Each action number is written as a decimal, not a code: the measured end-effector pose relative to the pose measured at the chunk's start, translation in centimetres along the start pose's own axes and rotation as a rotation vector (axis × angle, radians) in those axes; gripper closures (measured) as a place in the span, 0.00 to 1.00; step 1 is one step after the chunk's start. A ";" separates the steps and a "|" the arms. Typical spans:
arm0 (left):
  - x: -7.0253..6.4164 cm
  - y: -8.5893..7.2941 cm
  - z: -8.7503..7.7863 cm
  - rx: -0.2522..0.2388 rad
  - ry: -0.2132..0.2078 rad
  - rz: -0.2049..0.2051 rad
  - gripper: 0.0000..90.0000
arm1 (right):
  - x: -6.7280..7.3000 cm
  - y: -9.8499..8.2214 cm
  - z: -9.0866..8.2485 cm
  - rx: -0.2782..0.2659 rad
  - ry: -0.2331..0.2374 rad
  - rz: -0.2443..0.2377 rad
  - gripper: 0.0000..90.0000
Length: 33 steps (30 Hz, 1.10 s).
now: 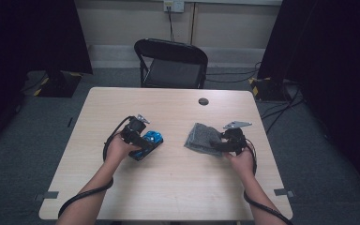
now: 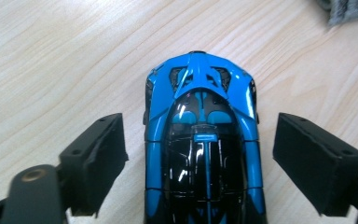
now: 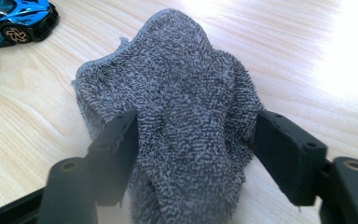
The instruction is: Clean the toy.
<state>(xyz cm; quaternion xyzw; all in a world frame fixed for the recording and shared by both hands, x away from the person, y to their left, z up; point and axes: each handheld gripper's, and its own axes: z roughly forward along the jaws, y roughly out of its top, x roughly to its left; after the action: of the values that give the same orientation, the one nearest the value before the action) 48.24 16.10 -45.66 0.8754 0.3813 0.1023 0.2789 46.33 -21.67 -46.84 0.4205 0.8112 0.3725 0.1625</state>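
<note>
Pale wooden table (image 1: pixel 168 183), black chair (image 1: pixel 171 63) behind

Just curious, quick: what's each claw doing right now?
Left claw: open, astride the toy car, not touching it.
Right claw: open around the grey cloth, not squeezing it.

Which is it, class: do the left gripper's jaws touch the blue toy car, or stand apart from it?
Apart. In the left gripper view, bare table shows between each jaw of the left gripper and the sides of the blue toy car.
</note>
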 end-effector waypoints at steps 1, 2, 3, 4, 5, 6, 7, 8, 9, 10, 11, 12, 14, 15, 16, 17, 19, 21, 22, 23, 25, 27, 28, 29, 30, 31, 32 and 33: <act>0.0 0.0 -0.1 -0.004 0.007 0.004 0.17 | 0.0 0.0 0.0 0.004 -0.002 0.000 0.32; 0.0 0.0 -0.2 -0.015 0.000 0.002 0.17 | 0.0 0.0 -0.1 0.005 -0.007 0.000 0.31; 0.0 -0.1 -0.2 -0.014 -0.001 -0.001 0.17 | 0.0 0.0 -0.2 0.000 -0.002 0.000 0.31; 0.0 -0.1 -0.3 -0.017 0.000 0.003 0.17 | 0.0 0.0 -0.3 -0.001 -0.004 -0.001 0.30; 0.0 -0.1 -0.4 -0.023 -0.007 -0.004 0.16 | 0.0 0.0 -0.4 -0.003 -0.006 0.000 0.29; 0.1 -0.1 -0.4 -0.026 -0.011 -0.006 0.16 | 0.0 0.0 -0.5 -0.003 -0.004 0.001 0.28; 0.1 -0.1 -0.5 -0.029 -0.005 -0.004 0.15 | 0.0 0.0 -0.6 -0.003 -0.005 0.001 0.27; 0.1 -0.1 -0.6 -0.039 -0.002 0.002 0.13 | -0.1 0.0 -0.6 -0.004 -0.006 0.002 0.26; 0.2 -0.1 -0.8 -0.043 0.004 0.011 0.12 | -0.1 0.0 -0.7 -0.007 -0.006 0.001 0.25; 0.2 -0.1 -0.9 -0.045 0.007 0.009 0.11 | -0.1 0.1 -0.8 -0.008 -0.006 0.001 0.24; 0.2 -0.1 -1.0 -0.051 0.000 0.005 0.11 | -0.1 0.1 -0.9 -0.010 -0.004 -0.001 0.24; 0.1 -0.2 -1.2 -0.054 -0.005 0.007 0.09 | -0.1 0.1 -1.0 -0.011 -0.001 -0.002 0.23; -0.1 -0.2 -1.4 -0.061 -0.003 0.019 0.07 | 0.0 0.2 -1.1 -0.013 -0.004 -0.014 0.21; -0.2 -0.2 -1.5 -0.071 -0.011 0.021 0.07 | 0.0 0.2 -1.2 -0.012 0.001 -0.017 0.21; -0.2 -0.2 -1.6 -0.072 -0.013 0.026 0.07 | 0.1 0.2 -1.2 -0.009 0.000 -0.023 0.21; -0.3 -0.2 -1.7 -0.074 -0.014 0.031 0.07 | 0.2 0.2 -1.2 -0.009 0.004 -0.031 0.21; -0.5 -0.2 -1.9 -0.085 -0.027 0.026 0.07 | 0.4 0.3 -1.4 -0.017 0.008 -0.042 0.21; -0.7 -0.2 -2.2 -0.089 -0.041 0.021 0.07 | 0.6 0.4 -1.6 -0.022 0.018 -0.042 0.21; -0.7 -0.2 -2.3 -0.087 -0.046 0.027 0.07 | 0.7 0.5 -1.6 -0.024 0.019 -0.045 0.21; -0.9 -0.2 -2.4 -0.095 -0.050 0.028 0.07 | 0.8 0.5 -1.7 -0.026 0.020 -0.049 0.21; -1.1 -0.2 -2.5 -0.085 -0.051 0.041 0.08 | 1.0 0.6 -1.8 -0.025 0.023 -0.057 0.20; -1.5 -0.3 -2.6 -0.100 -0.059 0.035 0.08 | 1.1 0.7 -1.8 -0.031 0.032 -0.056 0.19; -1.6 -0.3 -2.7 -0.102 -0.062 0.034 0.08 | 1.2 0.8 -1.9 -0.031 0.030 -0.056 0.18; -1.7 -0.4 -2.8 -0.102 -0.066 0.036 0.08 | 1.3 0.8 -1.9 -0.031 0.030 -0.058 0.18; -1.9 -0.4 -2.8 -0.103 -0.075 0.034 0.10 | 1.4 0.8 -1.9 -0.030 0.037 -0.057 0.18; -2.0 -0.5 -2.9 -0.103 -0.076 0.041 0.11 | 1.4 0.9 -1.9 -0.030 0.039 -0.063 0.18; -2.1 -0.5 -2.9 -0.104 -0.076 0.043 0.11 | 1.6 0.9 -2.0 -0.028 0.037 -0.070 0.18; -2.3 -0.6 -2.9 -0.109 -0.081 0.040 0.11 | 1.6 0.9 -2.0 -0.026 0.039 -0.074 0.17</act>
<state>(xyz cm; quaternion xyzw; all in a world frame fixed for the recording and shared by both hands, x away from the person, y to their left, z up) 45.12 15.95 -43.53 0.8697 0.3463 0.0930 0.3391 44.71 -20.99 -44.74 0.3807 0.8242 0.3851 0.1656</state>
